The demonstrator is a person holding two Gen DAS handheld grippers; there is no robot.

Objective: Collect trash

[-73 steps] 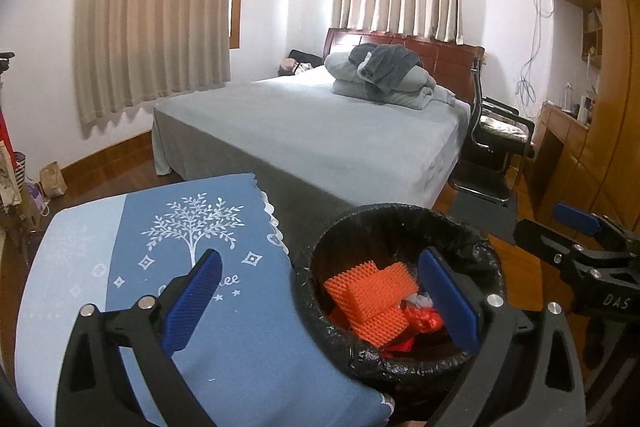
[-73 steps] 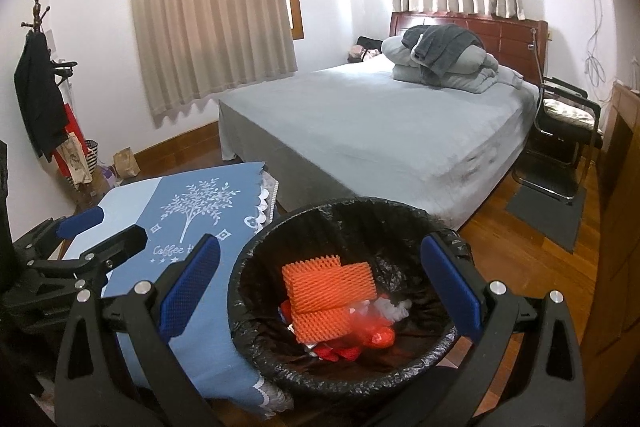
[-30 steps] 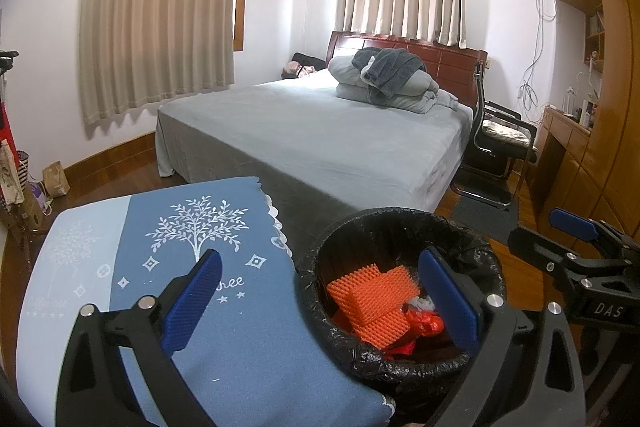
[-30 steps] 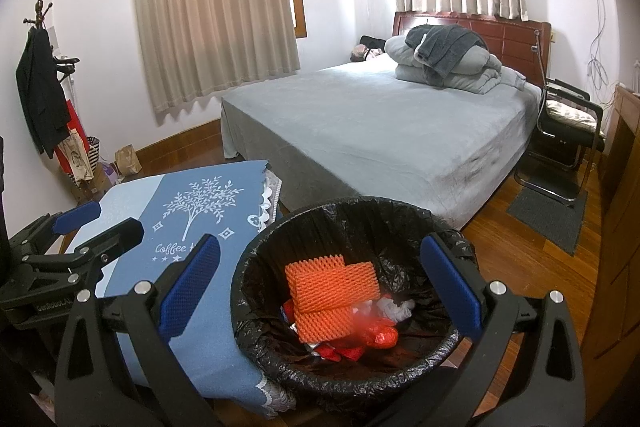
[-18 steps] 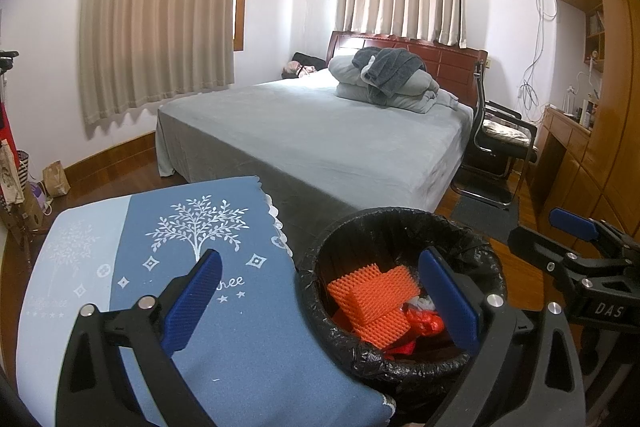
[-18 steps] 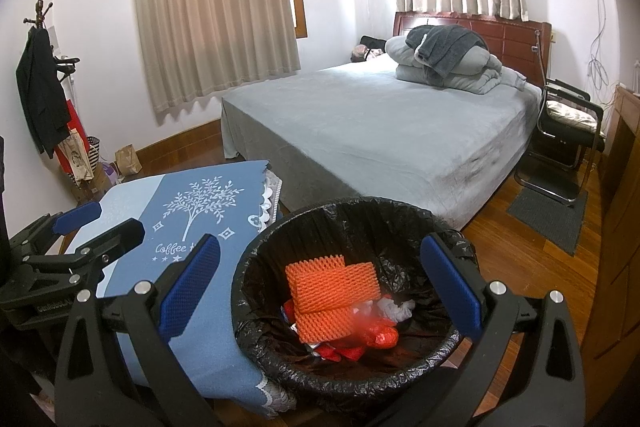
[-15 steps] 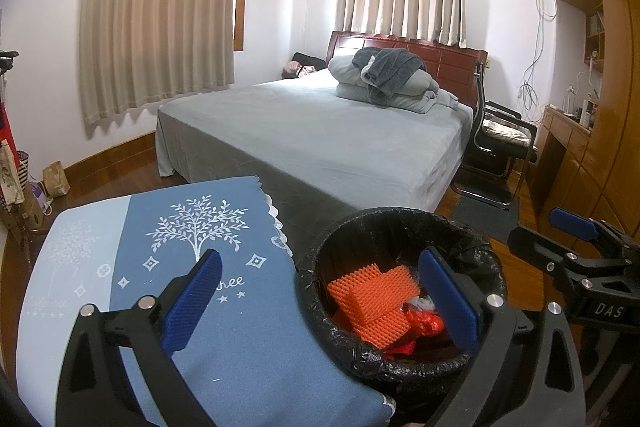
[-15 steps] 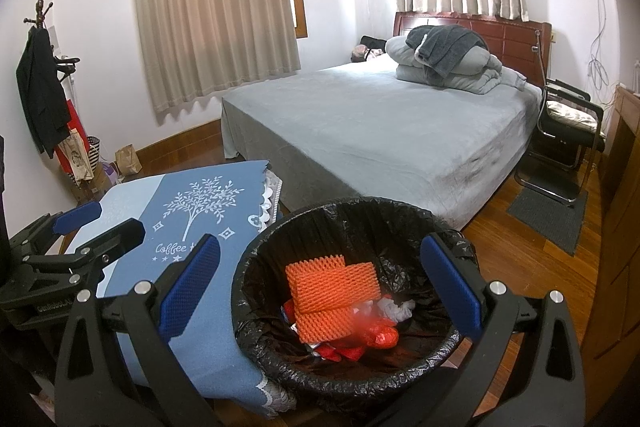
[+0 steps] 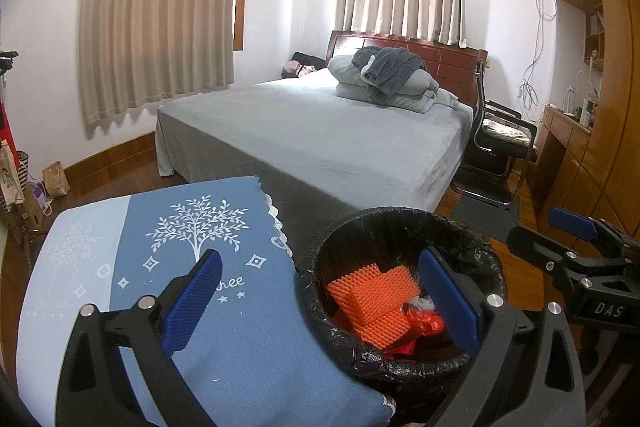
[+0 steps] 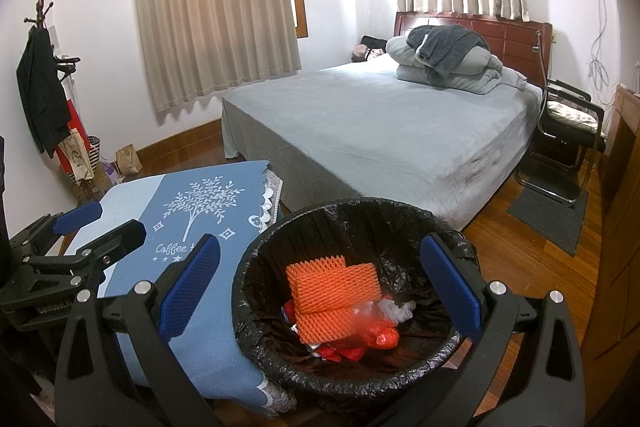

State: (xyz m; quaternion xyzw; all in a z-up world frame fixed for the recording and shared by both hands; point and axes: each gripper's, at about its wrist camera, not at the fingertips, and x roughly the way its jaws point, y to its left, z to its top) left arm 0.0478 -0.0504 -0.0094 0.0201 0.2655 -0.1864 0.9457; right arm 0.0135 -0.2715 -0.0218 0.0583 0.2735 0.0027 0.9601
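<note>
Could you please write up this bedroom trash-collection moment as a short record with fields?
setting: bedroom, wooden floor
left gripper: open, empty, over the table edge and bin
right gripper: open, empty, above the bin
trash bin: black liner, beside the table
bin contents: orange foam netting, red wrappers, white scrap
table cloth: blue with a white tree print
bed: grey cover, folded bedding at the headboard
chair: beside the bed

Left hand-held gripper (image 9: 320, 297): black skeletal frame with triangular cut-outs, silver screws, ribbed blue pads (image 9: 192, 301). Right hand-held gripper (image 10: 320, 291): same black frame, silver screws, blue pads (image 10: 450, 293); white "DAS" lettering on its side.
</note>
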